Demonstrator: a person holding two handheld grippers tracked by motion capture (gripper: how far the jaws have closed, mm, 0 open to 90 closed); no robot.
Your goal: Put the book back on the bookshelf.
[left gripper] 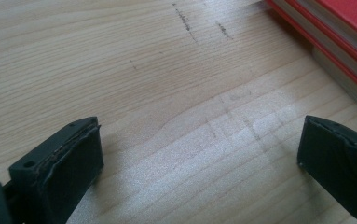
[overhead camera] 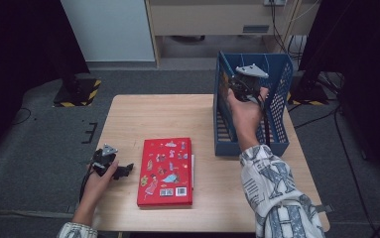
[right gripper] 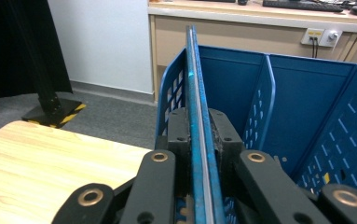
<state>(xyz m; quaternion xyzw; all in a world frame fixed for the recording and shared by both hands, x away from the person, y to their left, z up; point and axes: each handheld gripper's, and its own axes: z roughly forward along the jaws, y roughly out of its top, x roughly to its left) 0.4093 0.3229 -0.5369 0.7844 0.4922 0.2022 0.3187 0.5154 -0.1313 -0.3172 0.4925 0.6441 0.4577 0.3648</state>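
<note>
Right gripper [overhead camera: 238, 88] is up at the blue file rack [overhead camera: 277, 134] on the right side of the wooden table [overhead camera: 148, 114], held in the person's right hand [overhead camera: 247, 111]. In the right gripper view its jaws are closed tight on a thin blue book [right gripper: 196, 116], seen edge-on and standing upright, one jaw pressed against each cover. The book sits at the left wall of the rack, over the leftmost compartment (whether its bottom edge rests on the rack floor can't be told). Rack dividers [right gripper: 268, 93] stand to the right of the book, perforated side walls visible.

Left gripper [overhead camera: 120, 171] is low at the table's near-left edge, in the left hand [overhead camera: 98, 181], pointing right toward the red book [overhead camera: 165, 171]. Left gripper view: jaws spread wide, nothing between them, just bare wood grain [left gripper: 176, 130] below. Red book lies flat on the table, cover up with small cartoon figures and a barcode near its lower edge; its page edges show at the upper right in the left gripper view [left gripper: 334, 42]. The gripper is near the book but apart from it, not touching.

Red book and rack are apart, a strip of table between them. Patterned sleeve [overhead camera: 277, 198] on the right forearm crosses the table's near-right corner.
</note>
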